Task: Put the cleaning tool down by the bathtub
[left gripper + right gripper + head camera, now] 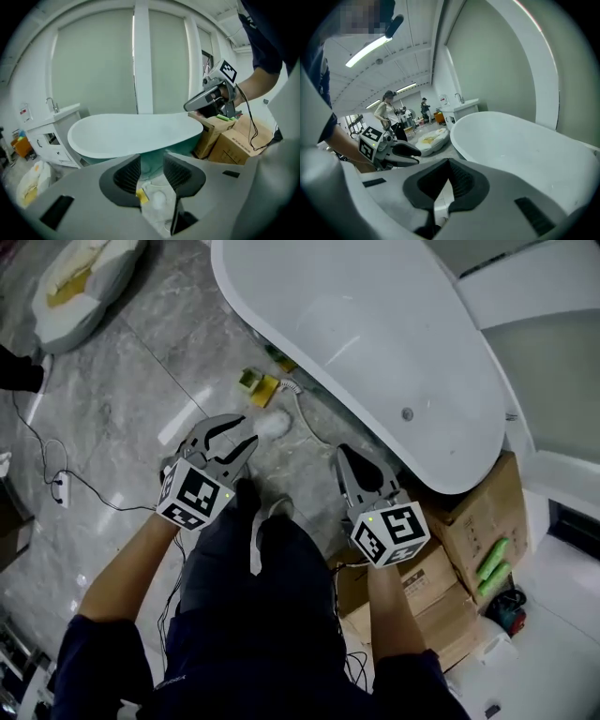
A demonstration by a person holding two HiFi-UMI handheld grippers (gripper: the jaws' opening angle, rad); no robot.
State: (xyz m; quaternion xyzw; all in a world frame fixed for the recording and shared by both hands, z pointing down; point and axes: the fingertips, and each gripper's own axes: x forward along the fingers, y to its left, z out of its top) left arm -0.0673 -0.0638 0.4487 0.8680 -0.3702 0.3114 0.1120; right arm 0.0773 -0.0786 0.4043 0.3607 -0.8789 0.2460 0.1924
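The white bathtub point(375, 343) fills the upper right of the head view. On the grey floor beside it lie a white round cleaning tool point(274, 423) with a coiled cord and a yellow-green sponge point(258, 385). My left gripper point(246, 430) hovers just short of the tool, open, with nothing between its jaws. In the left gripper view the tool point(158, 199) and sponge point(142, 196) show on the floor through the gap of that gripper point(151, 161). My right gripper point(361, 470) is near the tub's end; its jaws meet on nothing point(450, 164).
Cardboard boxes point(478, 521) stack at the tub's right end, with a green object point(492, 563) on one. A white bag point(84, 277) lies at the top left. A power strip with its cable point(61, 488) runs along the left floor. My legs and shoe point(272, 512) are below the grippers.
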